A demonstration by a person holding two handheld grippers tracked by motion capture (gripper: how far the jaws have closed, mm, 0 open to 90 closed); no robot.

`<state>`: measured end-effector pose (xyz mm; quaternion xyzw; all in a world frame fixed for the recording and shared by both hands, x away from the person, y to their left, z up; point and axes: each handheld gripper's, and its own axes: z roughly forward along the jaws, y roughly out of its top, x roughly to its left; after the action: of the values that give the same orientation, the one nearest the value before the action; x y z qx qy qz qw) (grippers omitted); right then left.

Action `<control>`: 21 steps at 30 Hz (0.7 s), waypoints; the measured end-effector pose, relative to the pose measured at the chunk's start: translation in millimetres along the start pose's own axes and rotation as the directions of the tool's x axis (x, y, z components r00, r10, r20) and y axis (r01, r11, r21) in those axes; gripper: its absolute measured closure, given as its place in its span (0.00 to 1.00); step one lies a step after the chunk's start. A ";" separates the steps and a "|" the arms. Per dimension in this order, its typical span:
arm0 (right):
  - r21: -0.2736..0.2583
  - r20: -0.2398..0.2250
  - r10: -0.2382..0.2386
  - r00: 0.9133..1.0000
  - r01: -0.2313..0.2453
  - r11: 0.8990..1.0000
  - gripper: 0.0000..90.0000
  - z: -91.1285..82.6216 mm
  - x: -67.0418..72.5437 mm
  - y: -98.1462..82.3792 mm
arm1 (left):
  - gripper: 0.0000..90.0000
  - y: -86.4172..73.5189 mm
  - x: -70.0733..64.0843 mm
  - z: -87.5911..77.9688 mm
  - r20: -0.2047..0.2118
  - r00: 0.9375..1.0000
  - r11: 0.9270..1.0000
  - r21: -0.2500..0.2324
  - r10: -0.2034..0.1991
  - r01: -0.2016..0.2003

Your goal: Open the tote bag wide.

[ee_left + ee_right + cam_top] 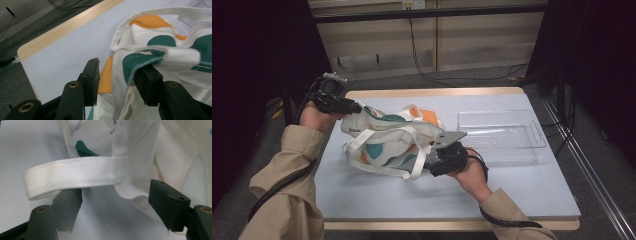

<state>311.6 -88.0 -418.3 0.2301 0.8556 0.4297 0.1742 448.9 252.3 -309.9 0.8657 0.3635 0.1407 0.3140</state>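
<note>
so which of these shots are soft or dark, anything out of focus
High view: dark surround, evenly lit table, tote bag sharp, clear tray faint with slight glare. Left gripper view: jaws crisp, bag edge between them slightly soft. Right gripper view: left-hand jaw blurred, strap fairly sharp.

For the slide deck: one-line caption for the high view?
Both open grippers, left gripper and right gripper, flank a crumpled tote bag beside a clear tray.
</note>
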 end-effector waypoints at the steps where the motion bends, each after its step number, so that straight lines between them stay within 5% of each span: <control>1: 0.008 0.021 0.008 1.000 -0.008 1.000 0.24 -1.1 -1.2 0.1 | 0.71 0.1 -0.4 1.6 0.011 1.000 1.000 0.004 -0.009 0.009; 8: 0.015 -0.007 -0.010 1.000 0.010 1.000 0.29 9.0 -1.7 3.2 | 0.95 2.8 -5.8 10.6 0.029 0.997 0.998 0.009 -0.067 0.067; 12: 0.026 -0.006 0.017 1.000 -0.016 1.000 0.50 18.5 -2.9 8.1 | 0.97 4.0 -3.0 11.8 0.031 0.995 0.995 0.030 -0.094 0.093; 15: 0.035 -0.039 0.025 0.999 -0.023 0.999 0.78 23.0 -3.1 7.4 | 0.97 4.3 0.1 11.9 0.024 0.993 0.993 0.032 -0.116 0.115; 18: 0.041 -0.044 0.013 0.999 -0.011 0.999 0.91 23.5 -3.3 4.3 | 0.97 3.7 2.5 13.0 0.016 0.989 0.989 0.027 -0.147 0.147; 21: 0.053 -0.066 0.014 0.998 -0.011 0.999 0.93 19.1 -5.7 0.9 | 0.97 2.1 6.3 15.5 0.004 0.985 0.985 0.017 -0.174 0.174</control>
<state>326.0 -78.0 -427.9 0.2255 0.8705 0.4155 0.1368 461.8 248.8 -320.2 0.8336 0.4381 0.1073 0.3188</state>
